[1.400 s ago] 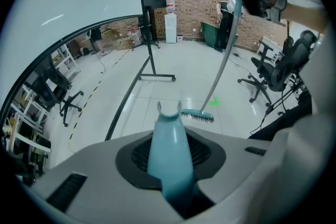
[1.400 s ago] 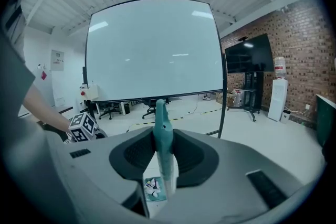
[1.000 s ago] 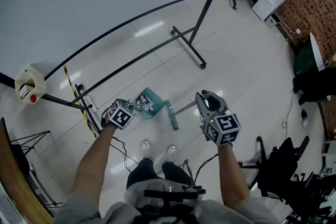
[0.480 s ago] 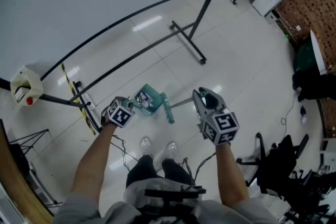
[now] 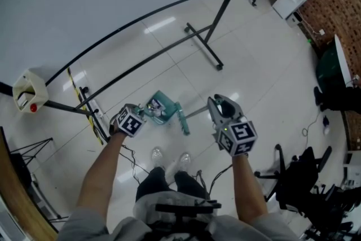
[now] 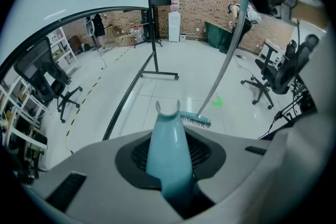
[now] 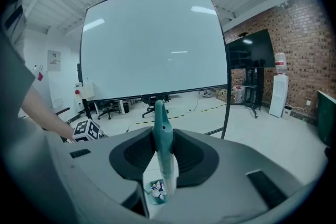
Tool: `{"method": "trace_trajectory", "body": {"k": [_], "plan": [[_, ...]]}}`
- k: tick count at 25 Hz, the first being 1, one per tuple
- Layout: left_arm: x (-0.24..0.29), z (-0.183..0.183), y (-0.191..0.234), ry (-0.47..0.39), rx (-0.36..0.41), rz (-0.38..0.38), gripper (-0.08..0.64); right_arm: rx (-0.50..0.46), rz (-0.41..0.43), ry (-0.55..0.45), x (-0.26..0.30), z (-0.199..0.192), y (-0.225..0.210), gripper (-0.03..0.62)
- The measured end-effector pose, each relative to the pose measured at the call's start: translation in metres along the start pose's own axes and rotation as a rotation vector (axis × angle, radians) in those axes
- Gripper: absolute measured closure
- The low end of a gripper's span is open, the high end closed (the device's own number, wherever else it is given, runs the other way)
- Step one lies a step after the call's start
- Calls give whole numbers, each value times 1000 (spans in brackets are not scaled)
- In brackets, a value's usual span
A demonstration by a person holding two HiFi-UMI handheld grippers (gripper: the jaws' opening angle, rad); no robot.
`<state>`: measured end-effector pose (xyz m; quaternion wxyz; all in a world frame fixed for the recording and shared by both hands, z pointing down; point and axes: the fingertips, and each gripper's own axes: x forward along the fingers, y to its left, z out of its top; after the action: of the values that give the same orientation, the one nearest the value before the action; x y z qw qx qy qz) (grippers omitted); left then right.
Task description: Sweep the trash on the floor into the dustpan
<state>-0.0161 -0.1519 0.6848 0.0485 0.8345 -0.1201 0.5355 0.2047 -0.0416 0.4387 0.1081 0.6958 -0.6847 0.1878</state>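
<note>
Broadly, the pale tiled floor fills the head view, and no loose scraps can be made out on it. The teal dustpan is held low just ahead of the feet, its handle clamped in the left gripper. The broom, bristles just beside the pan, is gripped by its handle in the right gripper. For a clean sweep, the pan's lip is best pressed flat to the floor while short strokes are drawn toward it. The trash already inside the pan is shown plainly by the right gripper view. None of the pan's inside is shown by the left gripper view, where the bristles are seen instead.
</note>
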Motion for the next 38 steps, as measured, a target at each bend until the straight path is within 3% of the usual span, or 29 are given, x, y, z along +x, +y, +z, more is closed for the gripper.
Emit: {"method": "trace_trajectory", "body": {"k": [38], "plan": [[0, -6, 3, -1, -9, -15, 471, -20, 0, 7, 4, 1, 8, 491]]}}
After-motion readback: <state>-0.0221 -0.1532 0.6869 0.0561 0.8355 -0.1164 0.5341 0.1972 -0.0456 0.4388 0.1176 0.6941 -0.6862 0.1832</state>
